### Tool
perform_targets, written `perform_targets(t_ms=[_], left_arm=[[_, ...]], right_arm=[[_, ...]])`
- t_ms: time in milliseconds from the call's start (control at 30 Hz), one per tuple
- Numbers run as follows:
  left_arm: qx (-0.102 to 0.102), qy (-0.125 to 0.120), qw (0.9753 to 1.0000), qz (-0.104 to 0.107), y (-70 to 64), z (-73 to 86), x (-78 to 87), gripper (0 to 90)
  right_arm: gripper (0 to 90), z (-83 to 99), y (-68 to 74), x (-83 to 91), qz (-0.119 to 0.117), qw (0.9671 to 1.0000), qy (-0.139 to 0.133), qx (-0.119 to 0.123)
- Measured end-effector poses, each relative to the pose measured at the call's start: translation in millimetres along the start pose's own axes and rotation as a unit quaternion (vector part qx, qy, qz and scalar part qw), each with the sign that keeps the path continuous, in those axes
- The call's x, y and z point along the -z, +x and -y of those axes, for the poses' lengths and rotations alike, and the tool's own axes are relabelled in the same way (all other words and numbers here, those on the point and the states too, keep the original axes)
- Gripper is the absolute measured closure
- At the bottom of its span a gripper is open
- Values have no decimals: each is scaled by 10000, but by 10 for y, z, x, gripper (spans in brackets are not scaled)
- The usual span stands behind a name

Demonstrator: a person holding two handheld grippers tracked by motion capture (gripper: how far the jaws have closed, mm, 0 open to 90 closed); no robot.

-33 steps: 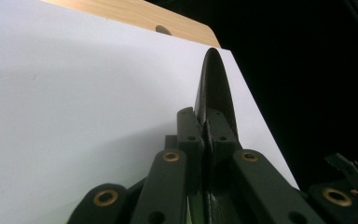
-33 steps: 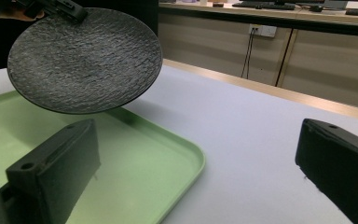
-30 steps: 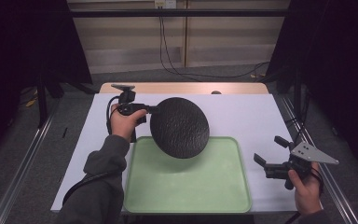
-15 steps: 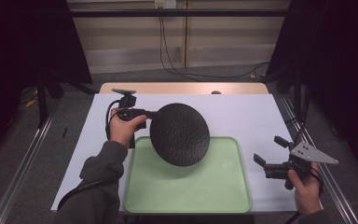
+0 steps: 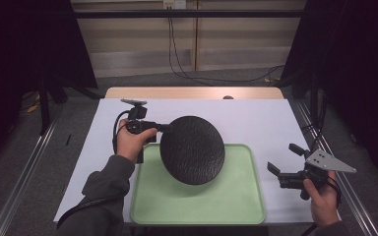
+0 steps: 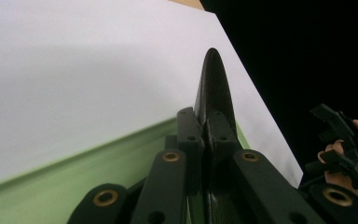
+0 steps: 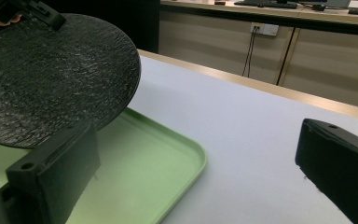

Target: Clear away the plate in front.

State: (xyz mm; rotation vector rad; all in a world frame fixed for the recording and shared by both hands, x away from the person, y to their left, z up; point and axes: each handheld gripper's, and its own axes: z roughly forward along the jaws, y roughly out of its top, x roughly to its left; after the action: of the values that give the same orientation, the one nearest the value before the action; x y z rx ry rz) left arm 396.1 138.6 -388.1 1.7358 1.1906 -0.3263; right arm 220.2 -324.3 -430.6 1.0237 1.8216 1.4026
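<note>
Since a second ago, the black plate [image 5: 192, 149] has swung upward and tilted more steeply over the green tray [image 5: 236, 206], carried by the left gripper [image 5: 163, 127], whose jaws pinch its rim at the tray's far-left corner. The right gripper [image 5: 281, 169] waits just off the tray's right edge, jaws spread wide on nothing. The plate hangs from one narrow rim grip; if that bite slips or the wrist rolls further, its weight could twist it loose and drop it edge-first onto the tray.
</note>
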Motion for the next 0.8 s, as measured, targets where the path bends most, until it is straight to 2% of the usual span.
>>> perform_targets(t_ms=[267,333,400,433,600,633,800], left_arm=[[-125,157,9998,70,-54,77,-23,866],[-104,171,9997,125,-82,101,-36,866],[-180,224,9995,125,-97,125,-44,866],[-132,207,9996,130,-110,140,-55,865],[-267,353,9988,186,-128,207,-89,865],[-172,333,9991,217,-144,227,-106,865],[-292,471,9982,247,-165,315,-155,864]], right_arm=[[0,0,2,-2,17,10000,10,-7],[0,-1,3,2,9,10000,11,-1],[0,0,4,2,23,10000,14,0],[0,0,7,-1,20,10000,17,-10],[0,0,12,-7,31,10000,27,-3],[0,0,12,-7,31,10000,27,-3],[0,1,12,-6,26,10000,31,-9]])
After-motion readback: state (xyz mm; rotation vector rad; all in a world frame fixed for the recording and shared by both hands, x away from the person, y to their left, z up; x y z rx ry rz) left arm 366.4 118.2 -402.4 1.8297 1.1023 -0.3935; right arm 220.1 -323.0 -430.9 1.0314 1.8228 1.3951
